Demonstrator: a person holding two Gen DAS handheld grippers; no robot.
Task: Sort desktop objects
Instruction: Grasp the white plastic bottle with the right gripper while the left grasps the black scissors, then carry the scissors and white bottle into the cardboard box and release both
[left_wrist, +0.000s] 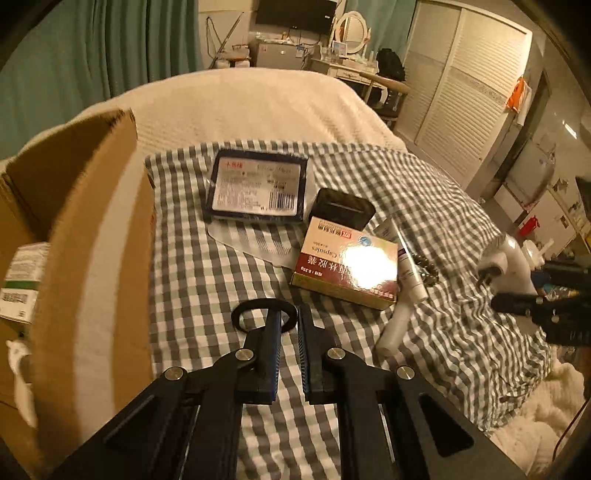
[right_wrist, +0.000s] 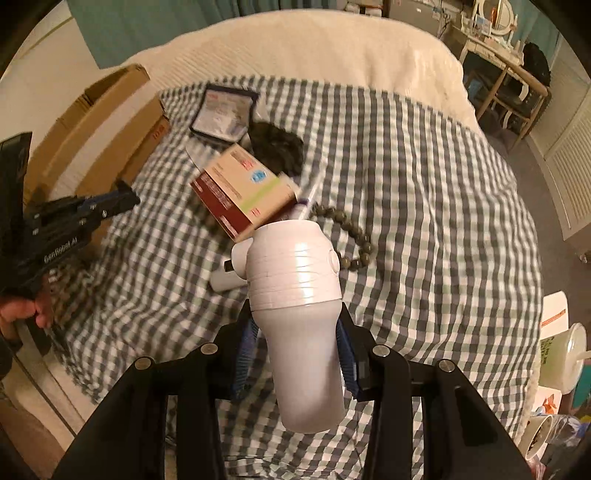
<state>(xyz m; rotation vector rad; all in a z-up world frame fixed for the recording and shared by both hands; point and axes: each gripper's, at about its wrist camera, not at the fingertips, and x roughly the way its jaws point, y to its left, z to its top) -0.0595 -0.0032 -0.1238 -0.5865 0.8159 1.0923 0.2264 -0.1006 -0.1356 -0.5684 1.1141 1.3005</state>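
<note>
Holding a white plug-in device (right_wrist: 295, 295) between the right fingers (right_wrist: 243, 354), we grip its smooth rounded body, blue pads pressed against either side, clear of the bed. Its long axis runs away from the right gripper (right_wrist: 295, 354), toward the far end of the bed: the wider ribbed head points forward and a plug block juts out to the left.

Our left gripper (left_wrist: 290, 354) has its fingers (left_wrist: 271, 350) clenched with only a slim gap and nothing between them; a black ring lies on the cloth just behind their tips.

Beyond, on the grey checked cloth (right_wrist: 424, 184) spread over the bed, much is left unsorted: a red and cream medicine box (left_wrist: 347, 262), a dark blue labelled packet (left_wrist: 256, 188), a black case (left_wrist: 341, 208), a white tube (left_wrist: 397, 321) and a string of beads (right_wrist: 354, 236).

At the left stands an open cardboard box (left_wrist: 92, 229) with at least one small carton (left_wrist: 22, 280) inside, so sorting appears to be begun but far from finished.
</note>
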